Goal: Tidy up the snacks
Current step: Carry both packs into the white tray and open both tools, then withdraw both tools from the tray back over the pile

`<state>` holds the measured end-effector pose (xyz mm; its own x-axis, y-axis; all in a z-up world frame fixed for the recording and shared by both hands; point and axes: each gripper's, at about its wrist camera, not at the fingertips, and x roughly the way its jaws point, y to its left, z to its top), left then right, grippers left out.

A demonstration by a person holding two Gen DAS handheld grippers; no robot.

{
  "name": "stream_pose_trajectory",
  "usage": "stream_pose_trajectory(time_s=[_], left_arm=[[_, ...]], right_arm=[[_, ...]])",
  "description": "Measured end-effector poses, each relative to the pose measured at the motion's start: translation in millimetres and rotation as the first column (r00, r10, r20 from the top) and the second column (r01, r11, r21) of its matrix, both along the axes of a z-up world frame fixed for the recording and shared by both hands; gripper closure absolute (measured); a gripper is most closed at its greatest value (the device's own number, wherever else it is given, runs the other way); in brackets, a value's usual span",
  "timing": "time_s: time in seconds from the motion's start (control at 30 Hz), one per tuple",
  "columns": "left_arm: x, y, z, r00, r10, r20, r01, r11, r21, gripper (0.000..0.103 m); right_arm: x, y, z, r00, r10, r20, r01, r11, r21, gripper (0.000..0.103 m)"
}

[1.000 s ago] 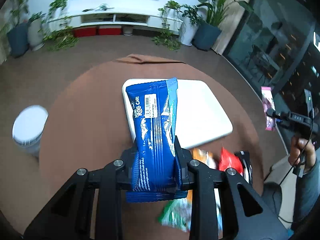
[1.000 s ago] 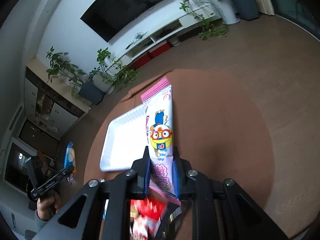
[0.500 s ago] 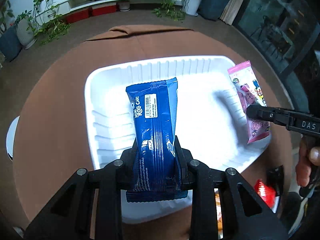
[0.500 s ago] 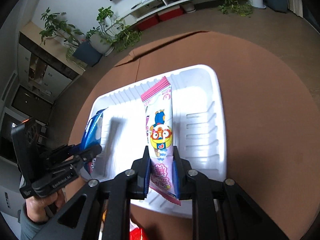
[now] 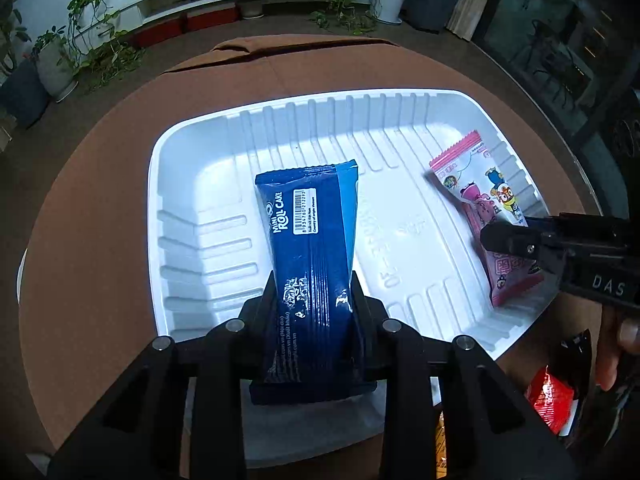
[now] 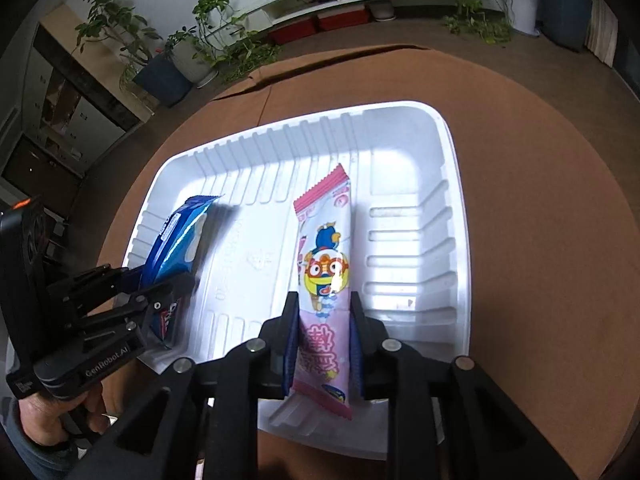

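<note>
Snacks were over the white tray (image 5: 192, 148): the blue roll-cake packet (image 5: 310, 248) clamped in the left hand-held gripper (image 5: 314, 300), the pink cartoon packet (image 6: 326, 280) between the pads of the right hand-held gripper (image 6: 324, 312), whose jaws had just been easing apart. Let go tilted, either packet could likely topple onto the other or catch the ribbed tray wall beyond the fingers. More wrappers (image 5: 548, 396) lay beside the left one, on the round brown table (image 6: 540, 200). Potted plants (image 6: 208, 44) and a low white shelf stood far ahead.
</note>
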<state>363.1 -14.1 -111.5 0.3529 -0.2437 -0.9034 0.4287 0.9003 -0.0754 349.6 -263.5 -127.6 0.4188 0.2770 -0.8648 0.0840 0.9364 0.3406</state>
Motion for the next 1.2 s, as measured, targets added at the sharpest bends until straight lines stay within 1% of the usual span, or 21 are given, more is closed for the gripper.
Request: stream_pose_trajectory(time_s=[0.07,0.1,0.17,0.2,0.23,0.27,0.3,0.4,0.43,0.47,0.53,0.6,0.67,0.73,0.8,0.9,0.93,1.0,1.07,1.1,1.2], left_arm=[[4.2,3.3,3.0,1.000,0.012,0.003,-0.012,1.000,-0.012,0.072],[3.8,5.6,6.8,1.000,0.019,0.018,-0.019,1.000,-0.015,0.061],[-0.2,10.1,19.2,0.998,0.030,0.058,-0.029,0.999,-0.027,0.042],[4.0,11.2,22.6,0.997,0.037,0.071,-0.034,0.999,-0.036,0.042],[0.4,13.7,29.8,0.996,0.039,0.083,-0.035,0.998,-0.046,0.042],[-4.6,16.6,38.1,0.995,0.038,0.094,-0.032,0.998,-0.059,0.039],[-6.6,18.8,46.8,0.993,0.039,0.108,-0.031,0.997,-0.068,0.029],[-36.4,31.9,77.5,0.984,0.036,0.173,-0.018,0.994,-0.107,0.012],[-47.9,36.6,85.4,0.983,0.034,0.180,-0.010,0.992,-0.128,0.008],[-59.7,43.0,92.3,0.982,0.034,0.185,-0.007,0.989,-0.146,0.000],[-88.5,53.5,102.0,0.976,0.027,0.215,0.012,0.984,-0.180,0.000],[-124.8,62.7,107.5,0.960,0.017,0.279,0.041,0.979,-0.199,0.000],[-159.5,71.0,109.1,0.949,0.034,0.314,0.031,0.980,-0.199,0.000],[-194.9,81.6,106.0,0.953,0.082,0.293,-0.026,0.981,-0.193,0.000],[-224.2,90.1,97.7,0.952,0.167,0.256,-0.118,0.973,-0.197,0.000],[-261.4,90.0,75.7,0.955,0.226,0.191,-0.187,0.961,-0.203,0.000],[-273.2,85.3,68.6,0.960,0.222,0.172,-0.186,0.961,-0.203,0.000],[-290.9,69.8,54.6,0.969,0.173,0.175,-0.147,0.977,-0.153,0.000],[-298.4,52.7,42.4,0.976,0.134,0.173,-0.121,0.989,-0.084,0.000],[-299.2,48.2,38.2,0.977,0.131,0.167,-0.120,0.990,-0.076,0.000],[-303.9,34.8,27.3,0.981,0.114,0.156,-0.110,0.993,-0.036,0.000]], right_arm=[[-2.0,0.4,0.7,1.000,0.002,0.004,-0.002,1.000,-0.012,0.075],[-2.4,0.8,1.3,1.000,0.001,0.006,-0.001,1.000,-0.018,0.073],[-5.3,0.0,5.4,1.000,-0.008,0.019,0.009,1.000,-0.017,0.066],[-7.3,-0.8,8.1,1.000,-0.013,0.027,0.014,1.000,-0.019,0.063],[-10.3,-2.4,13.1,0.999,-0.020,0.039,0.021,0.999,-0.024,0.058],[-13.7,-4.8,17.8,0.998,-0.026,0.049,0.027,0.999,-0.025,0.052],[-19.0,-7.0,27.5,0.997,-0.033,0.070,0.035,0.999,-0.022,0.049],[-38.1,-14.4,58.8,0.988,-0.060,0.139,0.060,0.998,0.004,0.040],[-46.5,-17.0,69.8,0.983,-0.072,0.166,0.070,0.997,0.020,0.029],[-61.4,-20.9,84.4,0.973,-0.094,0.209,0.086,0.995,0.049,0.018],[-87.4,-26.7,101.8,0.953,-0.130,0.272,0.105,0.989,0.104,0.007],[-121.0,-29.3,116.7,0.934,-0.159,0.320,0.102,0.977,0.188,0.001],[-153.4,-27.8,121.8,0.925,-0.177,0.337,0.089,0.962,0.259,0.000],[-186.7,-22.2,117.8,0.922,-0.183,0.341,0.084,0.955,0.284,0.000],[-215.9,-12.9,112.6,0.919,-0.186,0.348,0.104,0.965,0.240,0.000],[-261.4,5.0,103.0,0.904,-0.201,0.377,0.146,0.975,0.170,0.000],[-271.4,12.2,98.6,0.904,-0.194,0.381,0.147,0.978,0.149,0.002],[-292.4,28.1,87.5,0.908,-0.182,0.378,0.157,0.983,0.096,0.006],[-303.4,35.6,76.0,0.921,-0.184,0.342,0.171,0.983,0.070,0.016],[-306.6,38.2,70.3,0.929,-0.184,0.321,0.170,0.983,0.070,0.019],[-307.8,41.6,54.4,0.949,-0.174,0.263,0.167,0.985,0.049,0.021]])
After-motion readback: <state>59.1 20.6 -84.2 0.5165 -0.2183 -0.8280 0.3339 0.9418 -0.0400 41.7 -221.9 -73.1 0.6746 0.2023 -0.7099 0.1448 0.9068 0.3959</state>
